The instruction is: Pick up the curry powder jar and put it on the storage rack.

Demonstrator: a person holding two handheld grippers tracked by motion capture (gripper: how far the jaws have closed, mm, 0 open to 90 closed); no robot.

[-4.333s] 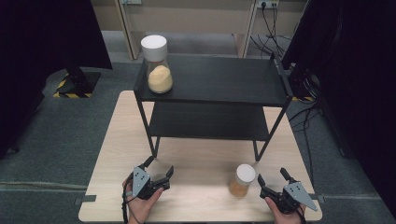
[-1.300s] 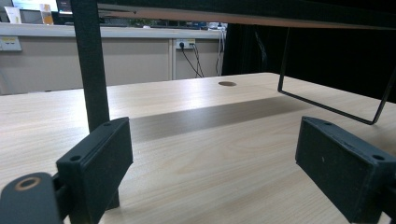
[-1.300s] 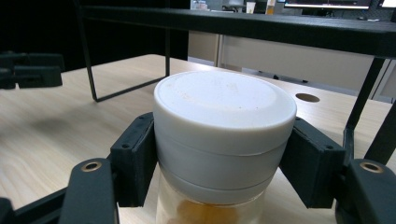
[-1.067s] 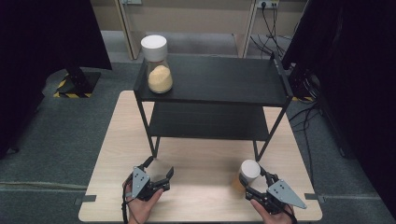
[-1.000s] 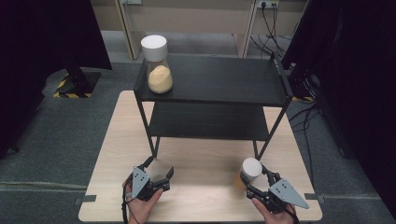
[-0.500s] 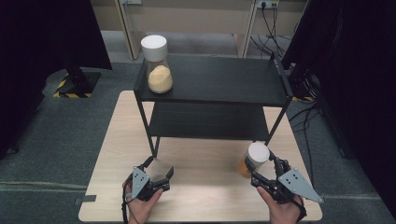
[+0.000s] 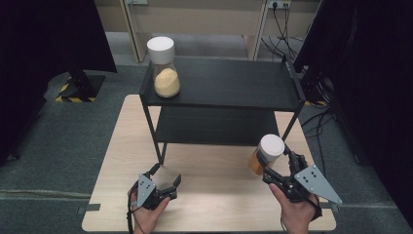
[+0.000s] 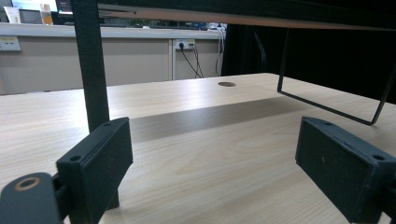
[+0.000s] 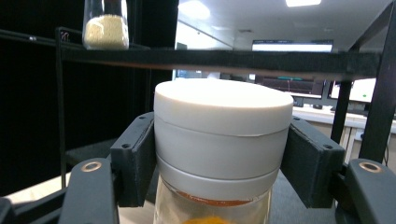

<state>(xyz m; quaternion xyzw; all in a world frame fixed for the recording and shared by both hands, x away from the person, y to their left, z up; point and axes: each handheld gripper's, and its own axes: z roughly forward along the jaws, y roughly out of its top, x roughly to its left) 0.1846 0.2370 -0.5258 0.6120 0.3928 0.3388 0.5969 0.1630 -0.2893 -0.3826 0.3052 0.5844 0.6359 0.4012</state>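
So the right tool (image 7: pixel 272 163) has its two black jaws clamped on the white lid of a small jar (image 7: pixel 265 153) with orange stuff inside. From the right tool's own camera you can see it really well: the pads press against both sides of the lid (image 9: pixel 223 122), the glass and a bit of the orange filling peek out underneath. The jar sits upright in the grip, and from above it looks like it's hanging clear of the tabletop (image 7: pixel 219 200), near the front right leg of the black shelf rack (image 7: pixel 224 83) and about level with the lower shelf (image 7: pixel 214 126). Can't say for sure how much air is under it though.

The left tool (image 7: pixel 163 178) is down at the front left of the tabletop, jaws spread wide with nothing between them. In its own camera the two pads (image 8: pixel 100 158) stand well apart and low over the wood, looking along the tabletop under the rack, with one of the rack's legs (image 8: pixel 91 65) just beyond the left pad.

Up on the top shelf of the rack, at the far left corner, there's a second, bigger jar (image 7: pixel 164 67) with a white lid and pale yellowish grainy filling. It stands upright, well apart from both tools. You can also catch it at the top left of the right tool's camera (image 9: pixel 105 24).
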